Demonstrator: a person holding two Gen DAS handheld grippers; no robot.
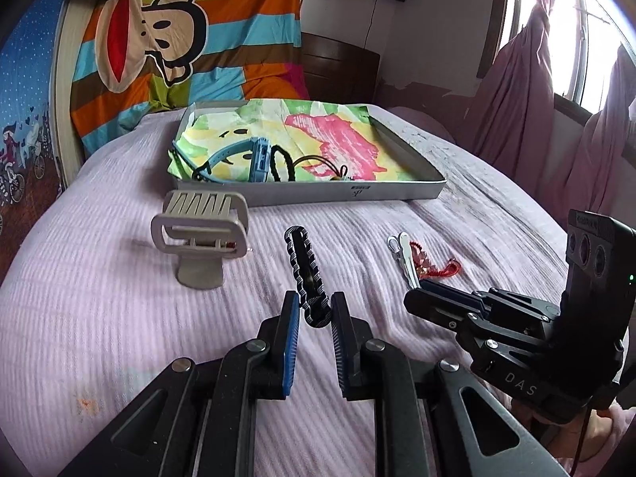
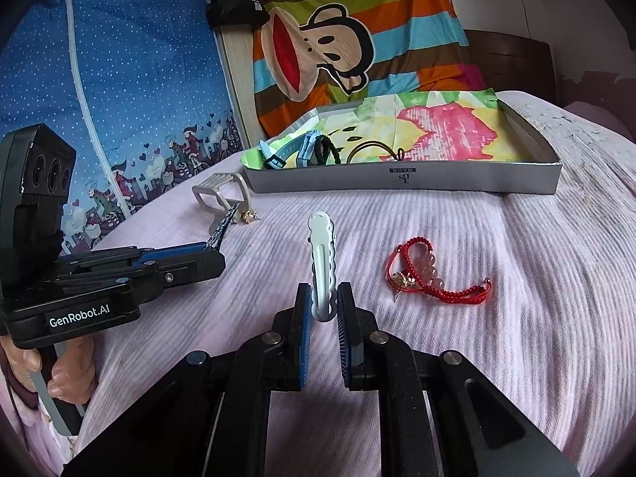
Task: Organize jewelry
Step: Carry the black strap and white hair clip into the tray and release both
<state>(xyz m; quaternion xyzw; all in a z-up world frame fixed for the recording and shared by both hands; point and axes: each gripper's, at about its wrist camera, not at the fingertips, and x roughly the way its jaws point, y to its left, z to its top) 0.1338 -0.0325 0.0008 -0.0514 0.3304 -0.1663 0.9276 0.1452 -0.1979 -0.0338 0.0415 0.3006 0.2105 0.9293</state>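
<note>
Left wrist view: I see my left gripper [image 1: 315, 312] low over the bed [image 1: 99, 318], its jaws closed on the near end of a black patterned hair clip [image 1: 305, 274], which points away toward the far side. To the right, my right gripper [image 1: 415, 298] reaches in from the right edge with its jaws gripping the near end of a white hair clip [image 1: 402, 252]. Just beyond that clip lies a red beaded bracelet [image 1: 435, 268] on the lilac bedspread. To the left of the black clip stands a grey plastic claw clip [image 1: 200, 234].

Farther off, a shallow grey box lid [image 1: 357, 191] rests on the bed, lined with a bright printed cloth [image 1: 318, 135]. In its near left part lies a light blue watch [image 1: 248, 155], with a black cord [image 1: 314, 163] beside it.

From the right wrist view, the white hair clip [image 2: 322, 266] sits upright between the blue pads [image 2: 305, 318] of the right gripper [image 2: 322, 314], held at its near end. The red beaded bracelet [image 2: 433, 278] lies just to the right of it, apart from the jaws. The left gripper [image 2: 216, 244] shows at the left, held in a hand [image 2: 59, 373], with the black patterned hair clip [image 2: 227, 222] pinched at its tip. Near that clip's far end sits a small gold trinket [image 2: 249, 215], beside the claw clip [image 2: 222, 192]. The box lid [image 2: 397, 183] lies beyond, at the far centre.
</note>
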